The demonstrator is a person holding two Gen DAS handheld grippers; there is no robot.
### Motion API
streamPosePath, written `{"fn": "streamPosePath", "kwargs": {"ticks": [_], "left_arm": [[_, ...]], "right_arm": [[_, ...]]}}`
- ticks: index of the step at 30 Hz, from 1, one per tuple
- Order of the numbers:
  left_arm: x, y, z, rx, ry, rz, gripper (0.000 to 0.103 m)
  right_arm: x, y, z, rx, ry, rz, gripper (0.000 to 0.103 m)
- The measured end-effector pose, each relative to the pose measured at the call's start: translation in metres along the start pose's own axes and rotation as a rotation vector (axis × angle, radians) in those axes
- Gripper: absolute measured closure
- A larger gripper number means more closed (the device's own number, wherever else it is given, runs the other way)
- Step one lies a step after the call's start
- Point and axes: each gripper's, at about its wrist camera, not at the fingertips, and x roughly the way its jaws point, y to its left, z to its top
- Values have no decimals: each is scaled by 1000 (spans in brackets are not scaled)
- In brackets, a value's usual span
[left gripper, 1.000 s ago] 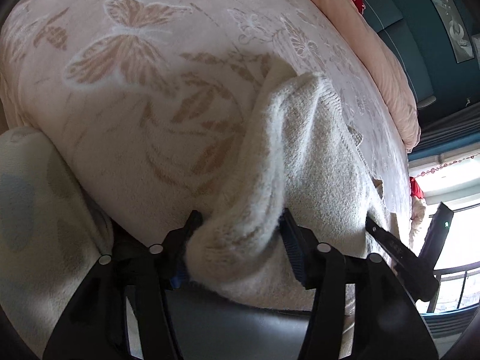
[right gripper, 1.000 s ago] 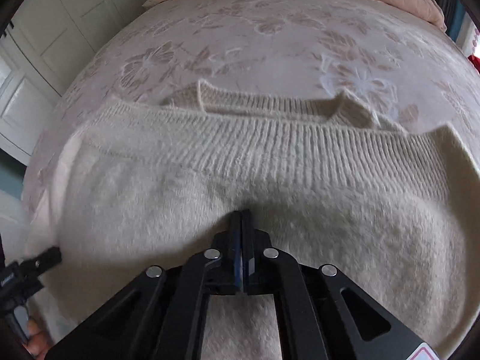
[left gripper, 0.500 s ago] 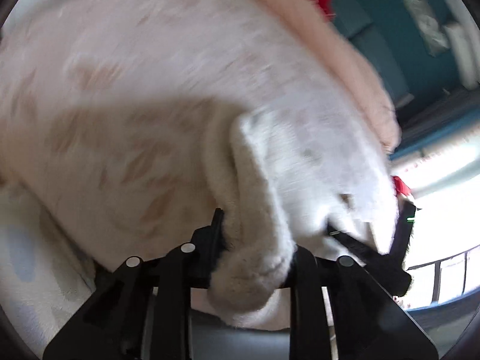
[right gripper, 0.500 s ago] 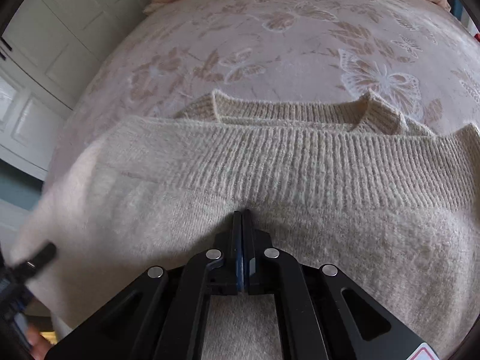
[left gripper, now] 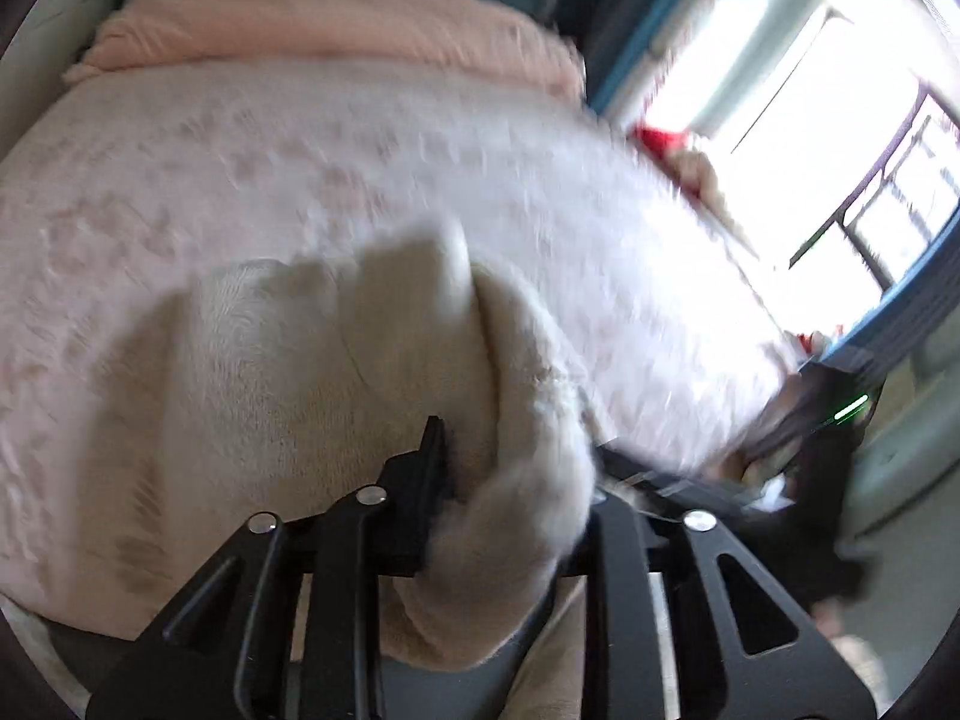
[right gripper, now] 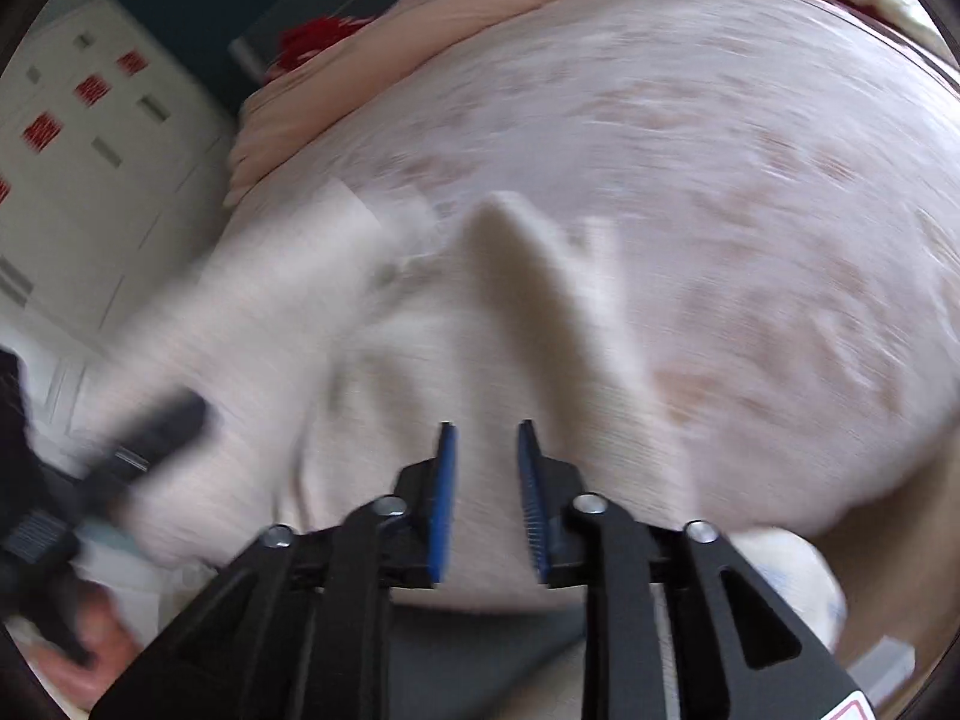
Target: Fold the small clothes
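So the sweater (left gripper: 288, 372) is a cream knit, lying bunched on the bed (left gripper: 300, 168) over a pale pink patterned cover, with 1 thick wad of it pulled up into the left gripper (left gripper: 510, 480). Its jaws are opening right now, but the wad still sits packed between them, so it looks pinched rather than let go. The right gripper (right gripper: 483, 480) has its jaws opening too, with a clear gap and nothing between the blue pads (right gripper: 444, 498); the knit just lies below and ahead of them. Both views are smeared, so fine detail is a guess. My read on handling: soft, light, floppy, a bit fluffy, zero stiffness, so it sags and stretches wherever you lift it, and a fat bunch can slide out of a loose pinch. Not fragile, though loops could snag. I'd grab it at the firmer edges, like a hem or shoulder, 1 thin layer per gripper, not a wad.
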Motion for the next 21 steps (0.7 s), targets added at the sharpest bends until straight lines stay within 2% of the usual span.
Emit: {"fn": "streamPosePath", "kwargs": {"ticks": [3,5,6,9,12,15,19,21], "left_arm": [[8,-2,-27,53,39,62,46],[-11,6,-42,87,-21,104,16],[-23,10,-50,114,-54,134,11],[-44,31,-68,164,-87,230,8],[-37,54,-80,141,-41,325,8],[-24,72,-85,94,13,309,8],[-14,69,-96,170,50,318,8],[-10,64,-104,217,45,320,8]], "right_arm": [[-13,-15,-4,41,-9,18,51],[-15,-8,-4,27,-3,58,45],[-12,-7,-1,19,2,75,40],[-1,13,-1,15,37,179,29],[16,29,0,38,89,237,27],[31,37,-1,68,165,197,27],[38,41,1,151,219,244,27],[44,52,7,126,237,211,27]]}}
